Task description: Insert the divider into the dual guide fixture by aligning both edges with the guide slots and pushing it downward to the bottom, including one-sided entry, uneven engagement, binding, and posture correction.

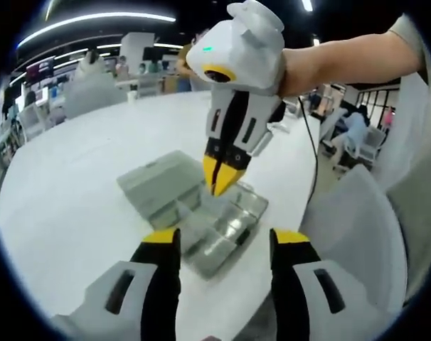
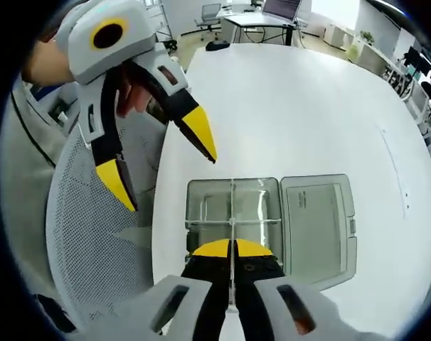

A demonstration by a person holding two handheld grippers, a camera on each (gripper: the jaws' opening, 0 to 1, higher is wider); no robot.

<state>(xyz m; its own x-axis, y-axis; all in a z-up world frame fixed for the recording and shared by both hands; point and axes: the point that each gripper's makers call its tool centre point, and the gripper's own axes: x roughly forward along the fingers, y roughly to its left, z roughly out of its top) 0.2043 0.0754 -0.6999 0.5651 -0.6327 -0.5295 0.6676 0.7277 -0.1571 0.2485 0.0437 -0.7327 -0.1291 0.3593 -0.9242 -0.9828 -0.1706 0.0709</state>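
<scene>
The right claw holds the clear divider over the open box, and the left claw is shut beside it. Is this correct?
Not quite: the left claw is open, its tips spread wide apart in the right gripper view. The rest stands: the right claw is shut on the clear divider over the open box.

Your right gripper [image 2: 231, 250] has its yellow-tipped fingers [image 2: 254, 249] pressed together, pinching a thin clear plate between them. In the left gripper view it [image 1: 224, 174] points steeply down, tips joined, with your bare forearm [image 1: 343, 60] reaching in from the right behind it. Your left gripper [image 1: 226, 241] has its fingers [image 1: 162, 238] spread wide apart, gripping nothing. In the right gripper view it [image 2: 166, 167] hangs at the upper left, fingers splayed and angled downward, your hand [image 2: 45, 64] behind its housing.
</scene>
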